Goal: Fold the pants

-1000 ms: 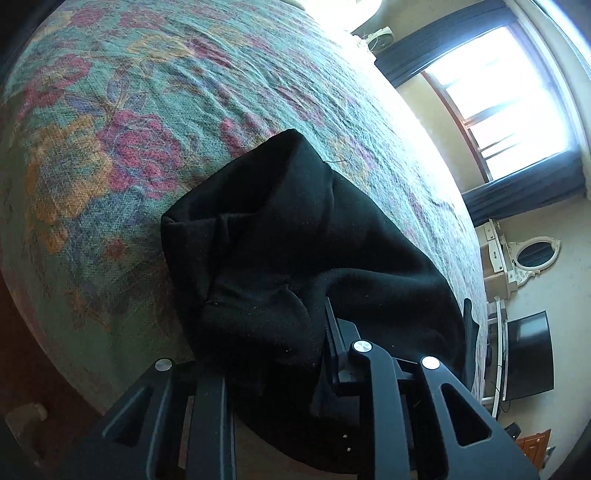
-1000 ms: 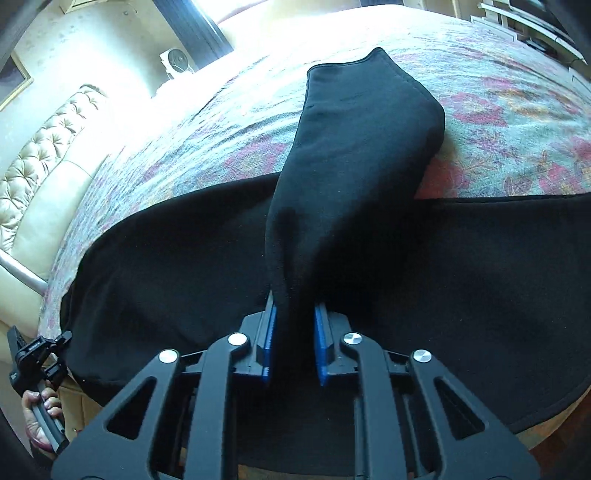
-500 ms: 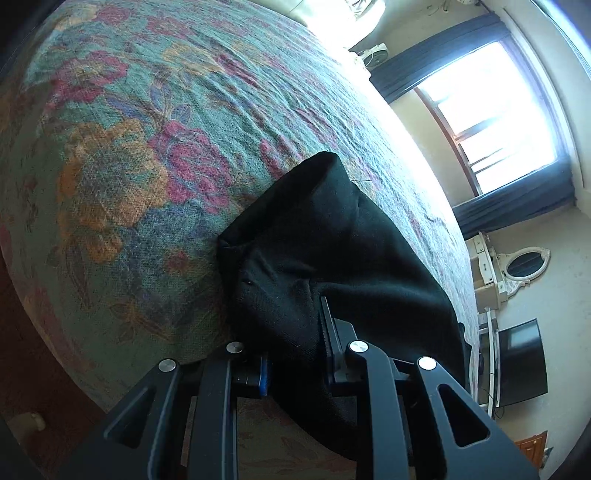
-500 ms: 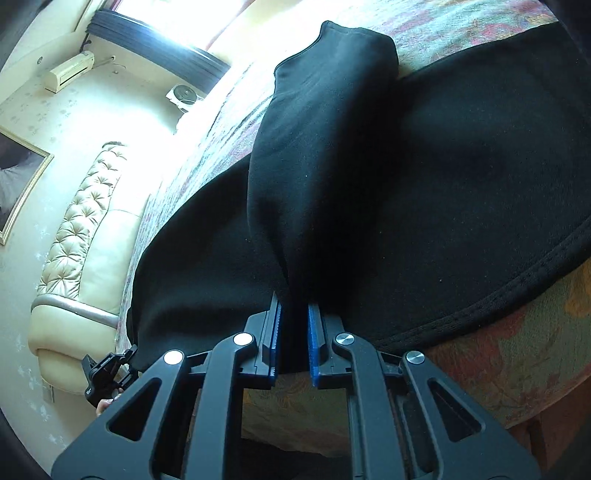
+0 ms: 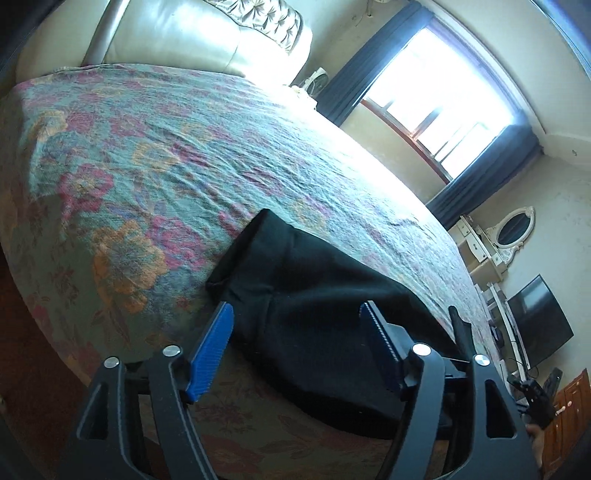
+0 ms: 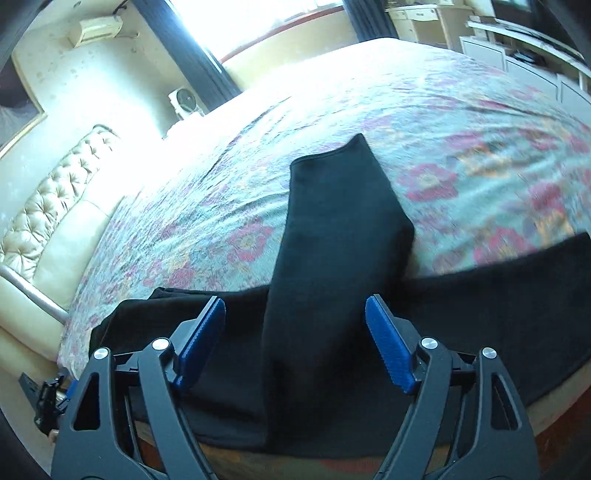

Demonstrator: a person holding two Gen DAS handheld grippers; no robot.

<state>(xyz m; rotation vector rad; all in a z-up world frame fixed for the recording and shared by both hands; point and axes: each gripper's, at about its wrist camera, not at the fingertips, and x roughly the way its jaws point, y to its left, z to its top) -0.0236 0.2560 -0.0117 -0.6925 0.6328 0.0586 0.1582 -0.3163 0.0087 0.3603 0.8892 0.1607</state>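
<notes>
Black pants lie along the near edge of a floral bedspread. In the left wrist view my left gripper hovers over one bunched end of them, its jaws opening wide, the blue pads clear of the cloth. In the right wrist view one leg of the pants is folded back across the rest and points away over the bedspread. My right gripper hangs above that folded leg, jaws opening, pads not pressing on the fabric.
A cream tufted headboard stands at the bed's far end, a bright window with dark curtains beyond. A dresser with an oval mirror and a dark screen sit to the right. The bed's edge drops to dark floor.
Both grippers were shut on black fabric; now both have let go and stand wide. Both have risen and drawn back, and the cloth has dropped onto the bed.
</notes>
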